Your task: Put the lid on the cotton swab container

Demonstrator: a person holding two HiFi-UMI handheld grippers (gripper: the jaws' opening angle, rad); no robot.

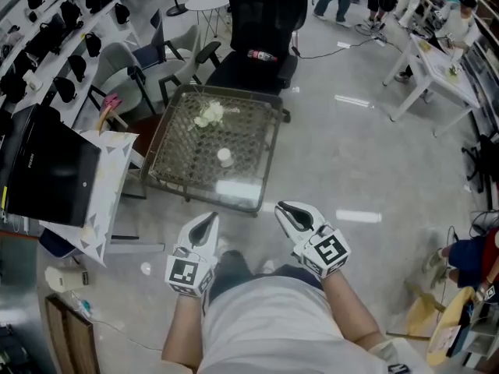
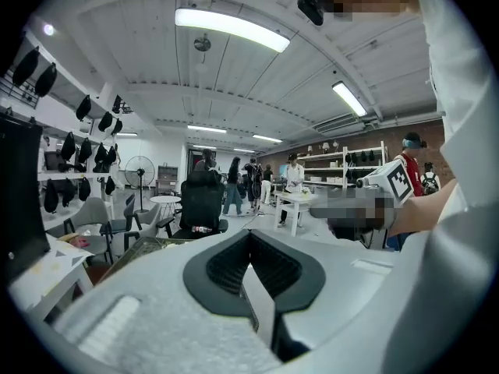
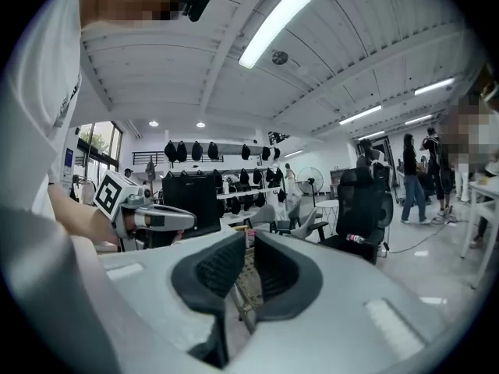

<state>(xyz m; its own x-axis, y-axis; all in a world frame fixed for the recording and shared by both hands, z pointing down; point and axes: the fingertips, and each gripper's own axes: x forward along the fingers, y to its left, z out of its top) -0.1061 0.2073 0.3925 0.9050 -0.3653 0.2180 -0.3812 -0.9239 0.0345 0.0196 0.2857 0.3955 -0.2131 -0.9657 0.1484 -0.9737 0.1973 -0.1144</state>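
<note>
A small white cylinder, the cotton swab container [image 1: 224,157], stands near the middle of a glass-topped wicker table [image 1: 269,142]. A loose white heap [image 1: 209,114] lies farther back on the glass; I cannot tell whether it includes the lid. Both grippers hang close to the person's body, short of the table's near edge. The left gripper [image 1: 207,223] has its jaws together with nothing in them, and the left gripper view [image 2: 251,248] shows the same. The right gripper [image 1: 290,211] is shut and empty too, its black pads almost touching in its own view [image 3: 248,259].
A black office chair [image 1: 261,37] stands behind the table. A black screen [image 1: 47,174] and a white patterned board [image 1: 105,185] stand at its left. Grey chairs [image 1: 125,68] are at the back left and a white desk [image 1: 437,68] with people is at the back right.
</note>
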